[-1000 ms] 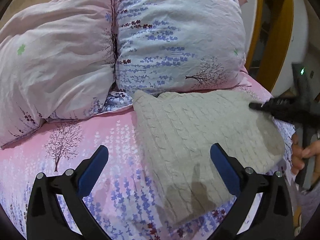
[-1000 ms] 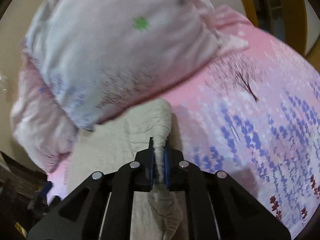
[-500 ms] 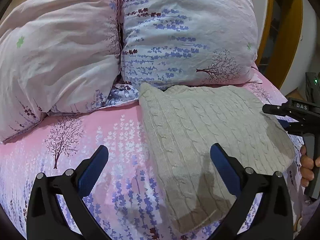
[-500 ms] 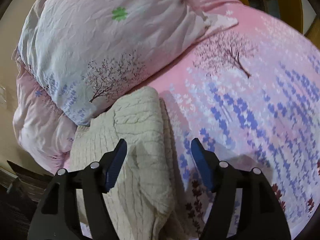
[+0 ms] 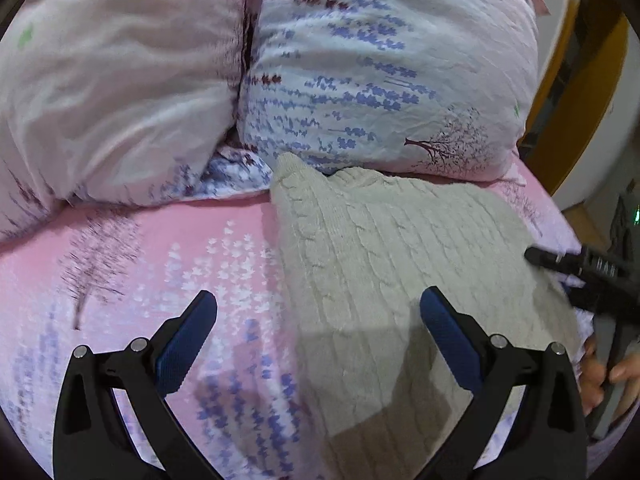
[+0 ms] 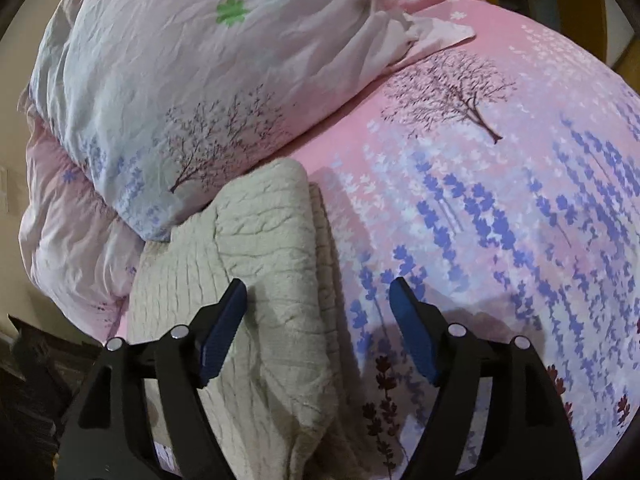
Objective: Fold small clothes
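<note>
A beige cable-knit sweater [image 5: 400, 264] lies folded flat on the pink flowered bed sheet [image 5: 160, 264], its far edge against the pillows. My left gripper [image 5: 318, 300] is open and empty above the sweater's left edge. My right gripper [image 6: 318, 292] is open and empty over the sweater's folded edge [image 6: 272, 248]. The right gripper also shows in the left wrist view [image 5: 580, 264] at the sweater's right side, held by a hand.
Two large flowered pillows [image 5: 380, 60] [image 5: 112, 80] lie at the head of the bed behind the sweater. A wooden bed frame [image 5: 580, 80] curves at the right. The sheet [image 6: 500, 200] stretches bare to the right of the sweater.
My right gripper opened and let go of the sweater's edge, which now lies flat. The left gripper stayed open and shifted slightly.
</note>
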Motion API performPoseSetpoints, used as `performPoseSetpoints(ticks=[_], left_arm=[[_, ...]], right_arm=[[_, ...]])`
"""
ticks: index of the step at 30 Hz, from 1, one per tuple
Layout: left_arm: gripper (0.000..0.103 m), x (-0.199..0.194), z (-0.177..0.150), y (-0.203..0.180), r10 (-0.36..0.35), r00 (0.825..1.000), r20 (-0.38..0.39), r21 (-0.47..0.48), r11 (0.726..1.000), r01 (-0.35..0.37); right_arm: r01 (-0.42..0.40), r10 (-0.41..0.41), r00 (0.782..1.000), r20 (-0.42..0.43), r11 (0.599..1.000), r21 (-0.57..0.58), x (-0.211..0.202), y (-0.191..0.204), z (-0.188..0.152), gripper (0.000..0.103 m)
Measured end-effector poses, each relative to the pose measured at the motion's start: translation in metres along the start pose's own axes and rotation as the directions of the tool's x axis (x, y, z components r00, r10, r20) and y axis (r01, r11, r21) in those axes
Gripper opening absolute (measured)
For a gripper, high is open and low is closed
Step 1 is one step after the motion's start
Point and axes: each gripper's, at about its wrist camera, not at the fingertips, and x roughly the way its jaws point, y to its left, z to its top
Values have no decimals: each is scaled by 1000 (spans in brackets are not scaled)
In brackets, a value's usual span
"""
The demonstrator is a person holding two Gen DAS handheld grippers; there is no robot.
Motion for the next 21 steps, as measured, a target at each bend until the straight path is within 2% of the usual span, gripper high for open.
performPoseSetpoints(ticks=[2, 3, 4, 7, 8, 9, 11, 12, 14, 19, 20, 21], left_arm=[[102, 10, 4, 7, -81, 996, -41, -64, 995, 78], [102, 18, 5, 13, -148, 987, -65, -125, 982, 139], [102, 24, 6, 19, -214, 974, -77, -182, 963, 198], [101, 39, 4, 31, -341, 935, -92, -302, 905, 300], [97, 42, 3, 33, -366, 926, -95, -321, 892, 319], [88, 45, 1, 34, -395, 914, -97, -336, 877, 343], [86, 46, -1, 36, -411, 907, -89, -352, 865, 358], [84, 46, -2, 38, -421, 903, -84, -362, 857, 366], [81, 47, -4, 42, -440, 895, -74, -384, 841, 382], [67, 47, -8, 51, -475, 878, -64, -410, 814, 411], [66, 47, -10, 52, -484, 873, -62, -415, 808, 419], [62, 46, -11, 53, -489, 871, -55, -417, 803, 425]], right_arm=[[-1, 1, 1000, -7, 1000, -20, 1, 3, -1, 79], [-1, 1, 1000, -14, 1000, -25, 1, 4, -1, 79], [-1, 0, 1000, -16, 1000, -24, 1, 4, -2, 79], [-13, 13, 1000, -7, 1000, 7, -2, -1, -2, 79], [-31, 31, 999, -16, 1000, 7, -1, -2, -3, 77], [-45, 44, 999, -26, 999, -3, -1, -1, -4, 74], [-121, 122, 990, -77, 993, 11, 3, -4, -6, 48], [-176, 180, 978, -107, 984, 40, 7, -7, -8, 48], [-179, 181, 978, -106, 983, 34, 8, -8, -10, 50], [-240, 245, 962, -124, 969, 55, 12, -14, -12, 50], [-251, 257, 959, -123, 966, 63, 12, -15, -13, 43], [-264, 271, 953, -133, 962, 72, 14, -16, -14, 39]])
